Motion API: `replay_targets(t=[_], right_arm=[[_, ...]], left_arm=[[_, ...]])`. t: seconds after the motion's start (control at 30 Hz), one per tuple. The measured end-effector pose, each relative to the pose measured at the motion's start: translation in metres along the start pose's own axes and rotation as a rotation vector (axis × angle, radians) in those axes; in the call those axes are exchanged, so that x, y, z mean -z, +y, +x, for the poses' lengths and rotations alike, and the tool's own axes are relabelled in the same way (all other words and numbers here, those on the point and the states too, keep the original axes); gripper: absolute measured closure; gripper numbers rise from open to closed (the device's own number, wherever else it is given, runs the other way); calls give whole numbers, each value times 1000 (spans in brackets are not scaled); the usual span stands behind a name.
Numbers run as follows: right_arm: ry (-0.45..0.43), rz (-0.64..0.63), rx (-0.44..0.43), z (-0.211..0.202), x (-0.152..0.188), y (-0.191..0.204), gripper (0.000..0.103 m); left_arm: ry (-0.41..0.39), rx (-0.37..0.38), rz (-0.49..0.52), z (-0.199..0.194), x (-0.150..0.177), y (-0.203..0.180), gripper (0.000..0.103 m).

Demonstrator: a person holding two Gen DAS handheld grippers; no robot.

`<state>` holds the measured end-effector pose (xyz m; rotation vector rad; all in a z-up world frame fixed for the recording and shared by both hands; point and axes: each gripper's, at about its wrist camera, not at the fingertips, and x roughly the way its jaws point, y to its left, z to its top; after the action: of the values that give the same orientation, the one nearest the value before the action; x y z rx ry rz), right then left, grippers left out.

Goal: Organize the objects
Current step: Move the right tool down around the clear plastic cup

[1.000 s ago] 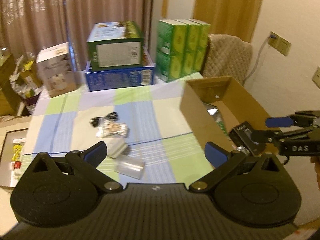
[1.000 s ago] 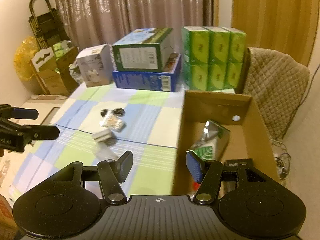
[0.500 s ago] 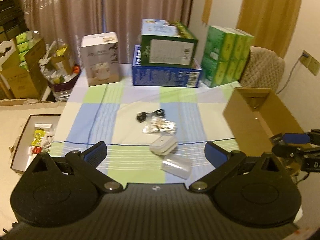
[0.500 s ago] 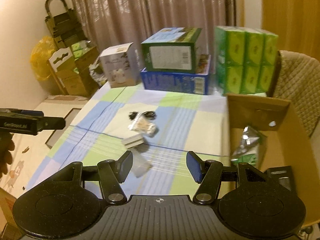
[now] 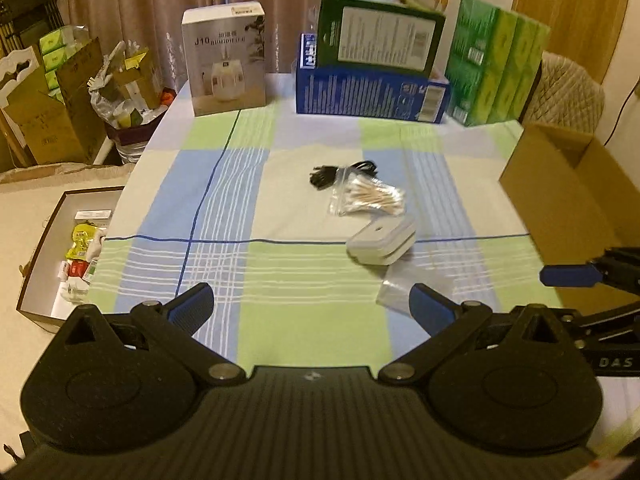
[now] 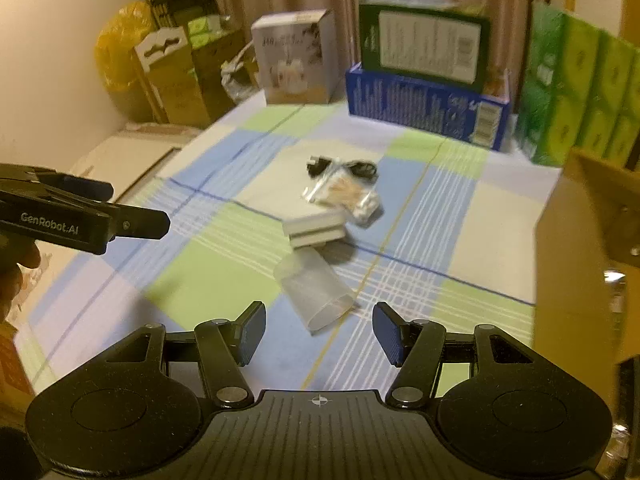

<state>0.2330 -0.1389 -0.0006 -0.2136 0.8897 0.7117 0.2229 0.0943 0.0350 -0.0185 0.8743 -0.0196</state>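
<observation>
On the checked tablecloth (image 5: pixel 248 208) lie a black cable (image 5: pixel 340 172), a clear bag of cotton swabs (image 5: pixel 368 200), a small white case (image 5: pixel 380 244) and a frosted plastic cup (image 6: pixel 316 292) on its side. My right gripper (image 6: pixel 318 332) hovers open just short of the cup (image 5: pixel 394 294), with nothing between its fingers. My left gripper (image 5: pixel 310 306) stands wide open over the cloth's near edge, left of the cup and holding nothing. The brown cardboard box (image 5: pixel 560 200) stands at the right.
A white product box (image 5: pixel 226 60), a green box stacked on a blue one (image 5: pixel 372 80) and green tissue packs (image 5: pixel 496 68) line the table's far edge. On the floor at the left are an open box of small packets (image 5: pixel 68 256) and cartons (image 5: pixel 48 120). A chair (image 5: pixel 568 88) stands behind the cardboard box.
Both grippers swung left, away from the cardboard box, and sank toward the table. The cup and white case now sit closer in front of the right gripper. Neither gripper's opening changed.
</observation>
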Motion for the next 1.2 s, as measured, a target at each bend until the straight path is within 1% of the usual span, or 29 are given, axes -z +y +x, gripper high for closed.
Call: replay_targets(t=[0.1,0.23,0.33,0.4,0.5,0.6,0.63,0.73,0.8,1.03,1.1,1.2], right_arm=[[-1,-35,22,22,4,-1,47],[3,-45,12,43,5,-6,47],[-10,-107,0,52,0,-5,47],[-10,-135,-7,61,0,-4,47],[9,-168,-42,75,0,-3,47],[14,-223,-18,86,1,-1,47],[16,-229,-20,90,1,-2,46],[23,-218,-44,99,-3,-4,46],[29,-228,-54,104,-5,-3,46],[39,-297,-46,113,-4,4,46],[56,-314,-52,117,-2,6,46],[54,-292,-70,118,-2,4,46]], left_arm=[[18,-12,8,20,7,2,1],[16,-35,-30,44,14,10,1],[15,-23,-48,57,18,11,1],[16,-39,-61,63,20,11,1],[20,-70,-27,67,20,9,1],[6,-103,-1,68,18,11,1],[2,-103,-11,68,18,13,1],[-1,-56,-64,71,21,21,1],[5,-43,-85,75,21,23,1],[0,-45,-74,78,20,20,1],[1,-50,-78,79,20,21,1],[1,-50,-76,78,21,20,1]])
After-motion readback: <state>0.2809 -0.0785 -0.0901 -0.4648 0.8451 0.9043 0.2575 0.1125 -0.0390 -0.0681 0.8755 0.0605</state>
